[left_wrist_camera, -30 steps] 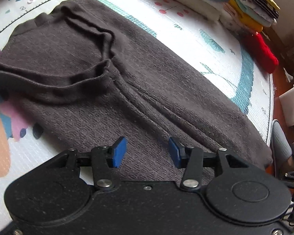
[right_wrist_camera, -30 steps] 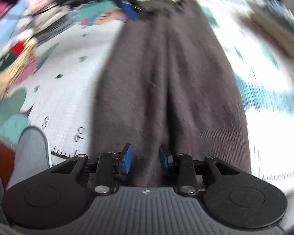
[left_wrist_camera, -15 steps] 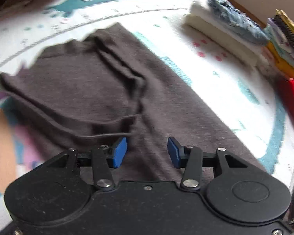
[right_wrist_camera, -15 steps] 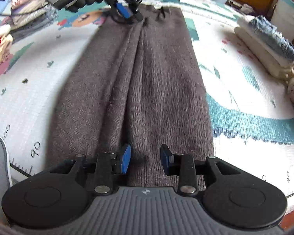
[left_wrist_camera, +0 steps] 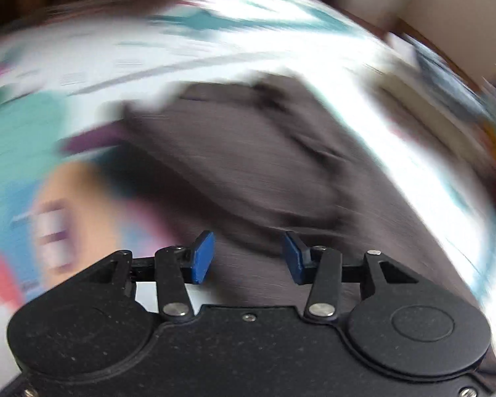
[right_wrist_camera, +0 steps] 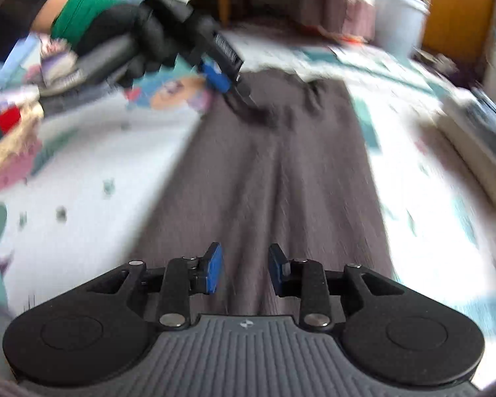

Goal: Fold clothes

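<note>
your left gripper (left_wrist_camera: 248, 258) and right gripper (right_wrist_camera: 242, 269) both hung with jaws apart, gripping nothing. the brown sweater (right_wrist_camera: 264, 192) lay as a long narrow strip on the play mat (right_wrist_camera: 92, 165), stretching toward 12 o'clock. a crosswise fold looked next: each end needs gripping.

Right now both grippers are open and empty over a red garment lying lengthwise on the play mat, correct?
Not quite: the garment is dark grey-brown, not red, as the right wrist view shows. The rest stands: the left gripper and right gripper are open and empty over it, and it lies lengthwise on the play mat.
</note>
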`<state>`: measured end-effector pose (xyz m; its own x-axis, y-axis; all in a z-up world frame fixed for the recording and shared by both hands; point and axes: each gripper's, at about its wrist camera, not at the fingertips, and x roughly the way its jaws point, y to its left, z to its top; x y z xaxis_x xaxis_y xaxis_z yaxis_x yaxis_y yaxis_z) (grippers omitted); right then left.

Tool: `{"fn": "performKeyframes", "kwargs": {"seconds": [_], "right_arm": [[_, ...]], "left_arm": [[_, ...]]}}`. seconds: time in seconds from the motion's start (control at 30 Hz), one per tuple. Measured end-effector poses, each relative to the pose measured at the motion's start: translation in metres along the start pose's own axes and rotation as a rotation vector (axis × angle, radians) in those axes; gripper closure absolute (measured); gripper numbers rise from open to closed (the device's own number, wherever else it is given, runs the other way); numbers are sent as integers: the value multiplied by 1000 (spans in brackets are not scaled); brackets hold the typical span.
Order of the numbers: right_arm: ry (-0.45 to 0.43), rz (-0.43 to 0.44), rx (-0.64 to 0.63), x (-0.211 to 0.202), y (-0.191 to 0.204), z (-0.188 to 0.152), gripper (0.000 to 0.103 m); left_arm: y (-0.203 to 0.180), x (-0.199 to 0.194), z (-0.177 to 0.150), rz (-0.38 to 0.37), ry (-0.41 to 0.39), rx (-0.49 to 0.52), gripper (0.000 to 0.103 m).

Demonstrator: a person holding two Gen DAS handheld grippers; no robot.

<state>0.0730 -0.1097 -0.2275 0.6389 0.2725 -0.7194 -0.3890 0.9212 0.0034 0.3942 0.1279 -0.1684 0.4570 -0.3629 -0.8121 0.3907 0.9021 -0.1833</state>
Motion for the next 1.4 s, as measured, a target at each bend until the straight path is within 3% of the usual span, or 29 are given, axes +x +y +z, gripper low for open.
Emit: {"fn": "performKeyframes", "kwargs": {"seconds": [0.07, 0.2, 0.33, 0.4, 0.47, 0.5, 0.53, 0.63, 0.7, 0.97, 1.07, 1.17, 1.23, 1.27, 1.3, 1.33, 1.4], "right_arm": [[-21, 30, -40, 28, 2, 26, 72], [-12, 81, -122, 91, -6, 70, 72], [-28, 31, -110, 126, -22, 90, 72], [-53, -16, -70, 133, -35, 92, 68], [-63, -43, -34, 139, -48, 92, 64], [-59, -42, -10, 144, -55, 91, 62], [-57, -42, 1, 148, -59, 91, 61], [-48, -4, 59, 159, -72, 91, 61], [-76, 29, 54, 157, -74, 92, 80], [-182, 54, 88, 126, -74, 85, 82], [-223, 89, 201, 117, -86, 82, 82], [-168, 101, 314, 124, -100, 77, 82], [-138, 105, 358, 130, -109, 73, 82], [-123, 107, 381, 133, -113, 71, 82], [-108, 108, 403, 136, -117, 69, 82], [-93, 110, 425, 139, -122, 67, 82], [-63, 114, 469, 145, -130, 64, 80]], "left_arm": [[27, 2, 0, 26, -33, -132, 58], [62, 15, 4, -35, -117, -391, 55], [60, 38, 19, -68, -175, -497, 50], [49, 47, 29, -34, -190, -508, 50], [38, 55, 38, 18, -178, -480, 51], [31, 60, 41, 53, -169, -435, 61], [24, 64, 45, 88, -159, -390, 80], [7, 75, 51, 158, -138, -288, 95], [-1, 79, 54, 176, -132, -240, 96], [1, 77, 57, 163, -149, -225, 97], [-9, 81, 60, 168, -145, -158, 97], [-24, 92, 64, 175, -128, -88, 97], [-32, 104, 63, 159, -115, -66, 94], [-35, 113, 60, 152, -96, -49, 86], [-36, 116, 56, 123, -121, -29, 60], [-36, 115, 55, 86, -131, -32, 45], [-29, 108, 56, 37, -129, -84, 45]]}}
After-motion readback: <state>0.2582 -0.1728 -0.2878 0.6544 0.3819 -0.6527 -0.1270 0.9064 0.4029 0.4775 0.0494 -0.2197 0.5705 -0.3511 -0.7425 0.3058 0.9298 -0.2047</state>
